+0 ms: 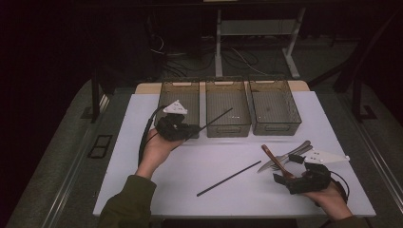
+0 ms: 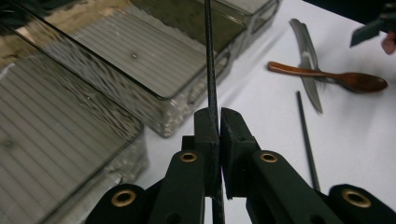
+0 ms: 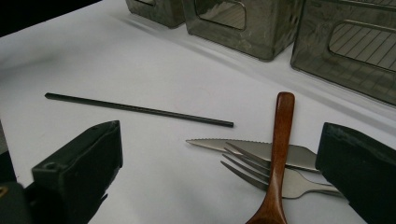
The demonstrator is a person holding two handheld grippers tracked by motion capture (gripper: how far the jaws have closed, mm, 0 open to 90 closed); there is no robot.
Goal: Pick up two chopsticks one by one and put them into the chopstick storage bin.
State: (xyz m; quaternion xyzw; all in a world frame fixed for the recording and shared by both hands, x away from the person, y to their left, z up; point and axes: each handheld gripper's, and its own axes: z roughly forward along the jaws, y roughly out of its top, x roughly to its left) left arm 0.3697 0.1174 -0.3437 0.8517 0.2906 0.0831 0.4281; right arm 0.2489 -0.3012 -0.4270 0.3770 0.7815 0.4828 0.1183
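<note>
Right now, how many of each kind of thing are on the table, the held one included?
Bins: 3
Black sticks: 2, one in the left claw, one lying loose
Knife: 1
Fork: 1
Wooden spoon: 1
Total: 8

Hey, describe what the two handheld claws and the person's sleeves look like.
Both claws, left claw and right claw, are black, each topped by a pale three-cornered plate with a black cable trailing off. Brass-coloured rivets mark the left one's linkage. The sleeve is olive green.
</note>
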